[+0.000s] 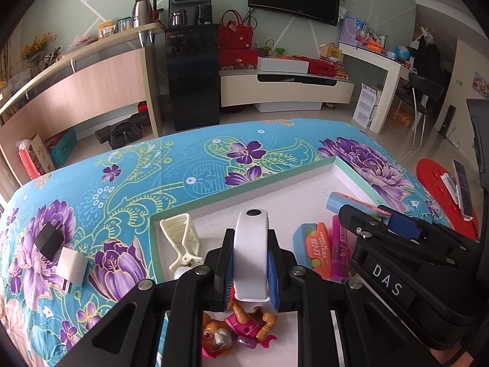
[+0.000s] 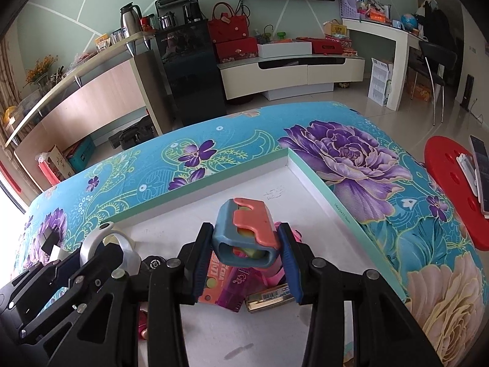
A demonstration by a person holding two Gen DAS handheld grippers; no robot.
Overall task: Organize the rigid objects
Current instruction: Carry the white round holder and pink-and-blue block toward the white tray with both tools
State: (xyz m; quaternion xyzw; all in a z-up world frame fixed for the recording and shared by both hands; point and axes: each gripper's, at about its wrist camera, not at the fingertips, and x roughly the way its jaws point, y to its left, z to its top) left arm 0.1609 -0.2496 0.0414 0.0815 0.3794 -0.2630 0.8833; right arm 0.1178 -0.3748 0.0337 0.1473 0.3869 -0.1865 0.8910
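Right now we hold the left hand-held gripper (image 1: 247, 270) clamped on a white band (image 1: 251, 253), its blue pads (image 1: 273, 278) pressing both sides of the loop, which stands upright between them with a dark button at its top. We hold it above the white floor of a shallow box (image 1: 275, 189) with pale green walls, which lies on a blue flowered cloth (image 1: 152, 168). Below the band, on the box floor, lies a toy puppy (image 1: 235, 327) in pink and orange. Just left of the gripper a cream clip (image 1: 183, 244) rests in the box's near corner, and to the right lie an orange toy knife card (image 1: 318, 253) and a pink lighter (image 1: 340, 250) side by side. Our right hand-held gripper (image 2: 244, 260) is closed on a blue and coral plastic piece (image 2: 244, 232), gripped across its sides and also held over the box (image 2: 321, 183), with the pink lighter (image 2: 232, 287) and a gold-coloured small box (image 2: 269, 298) lying beneath it. Outside the box, on the cloth to the left, a black cube (image 1: 49, 241) and a white charger (image 1: 71, 266) sit touching each other. Off the right edge, a red stool (image 2: 449, 189) carries a phone (image 2: 481, 171).
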